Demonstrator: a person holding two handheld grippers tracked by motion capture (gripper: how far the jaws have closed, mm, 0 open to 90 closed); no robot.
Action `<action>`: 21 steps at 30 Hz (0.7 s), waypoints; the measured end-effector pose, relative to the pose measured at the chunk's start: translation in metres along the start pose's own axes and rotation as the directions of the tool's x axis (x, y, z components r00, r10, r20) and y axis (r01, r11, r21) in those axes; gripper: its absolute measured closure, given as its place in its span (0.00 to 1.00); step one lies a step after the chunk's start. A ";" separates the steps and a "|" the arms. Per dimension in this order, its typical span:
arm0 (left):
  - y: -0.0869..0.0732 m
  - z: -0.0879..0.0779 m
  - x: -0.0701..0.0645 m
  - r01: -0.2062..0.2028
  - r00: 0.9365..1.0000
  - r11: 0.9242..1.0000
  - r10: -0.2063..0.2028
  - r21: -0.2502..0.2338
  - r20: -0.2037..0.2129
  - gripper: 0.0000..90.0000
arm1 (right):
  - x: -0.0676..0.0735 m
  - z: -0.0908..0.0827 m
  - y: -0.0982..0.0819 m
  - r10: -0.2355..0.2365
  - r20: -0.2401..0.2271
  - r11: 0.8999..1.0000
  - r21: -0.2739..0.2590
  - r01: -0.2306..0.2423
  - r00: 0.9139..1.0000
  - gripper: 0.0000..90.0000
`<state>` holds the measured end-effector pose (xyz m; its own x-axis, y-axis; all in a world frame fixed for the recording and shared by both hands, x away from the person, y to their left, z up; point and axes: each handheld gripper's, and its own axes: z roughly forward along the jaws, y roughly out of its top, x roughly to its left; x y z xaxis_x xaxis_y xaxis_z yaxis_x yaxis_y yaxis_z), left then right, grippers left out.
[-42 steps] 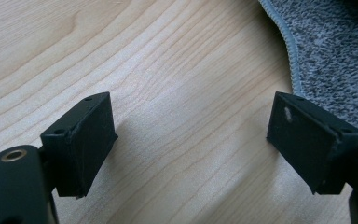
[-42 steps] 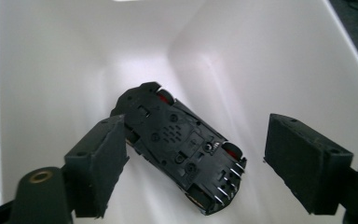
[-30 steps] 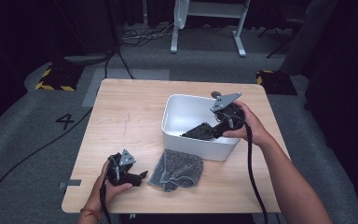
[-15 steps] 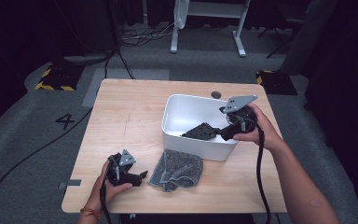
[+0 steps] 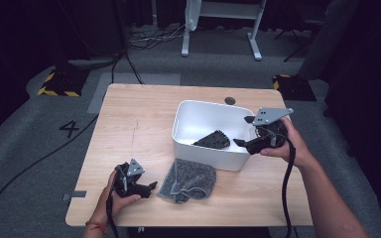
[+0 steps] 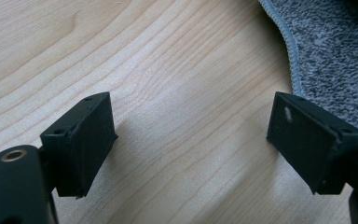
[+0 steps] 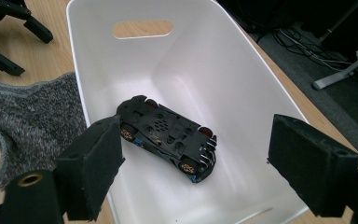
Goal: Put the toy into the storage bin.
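High view: right gripper (image 5: 244, 132) right of centre, over the right rim of the white bin (image 5: 191, 116), jaws apart and empty above the black toy car (image 5: 212, 140) lying inside; left gripper (image 5: 149, 188) at lower left, resting on the wooden table (image 5: 129, 124), jaws open, just left of the grey cloth (image 5: 188, 179). Left gripper view: jaws wide with bare wood between, cloth in the upper right corner. Right gripper view: jaws wide and empty, car upside down at centre on the bin floor, cloth at left.
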<state>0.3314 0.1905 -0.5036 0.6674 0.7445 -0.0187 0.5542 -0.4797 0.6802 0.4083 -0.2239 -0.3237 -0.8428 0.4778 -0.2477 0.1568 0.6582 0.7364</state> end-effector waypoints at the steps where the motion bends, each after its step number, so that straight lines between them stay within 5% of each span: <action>1: 0.000 0.000 0.000 -0.002 1.000 1.000 0.002 0.000 0.000 0.17 | 0.000 -0.001 -0.001 0.000 0.005 1.000 -0.001 0.000 1.000 0.20; 21: 0.000 0.000 0.000 -0.001 1.000 1.000 0.001 0.000 -0.001 0.17 | 0.009 -0.035 -0.051 0.065 0.025 0.996 -0.062 -0.063 0.998 0.20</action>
<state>0.3315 0.1905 -0.5035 0.6674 0.7444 -0.0179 0.5540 -0.4803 0.6800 0.3750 -0.2732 -0.3416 -0.8180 0.5335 -0.2150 0.1773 0.5894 0.7881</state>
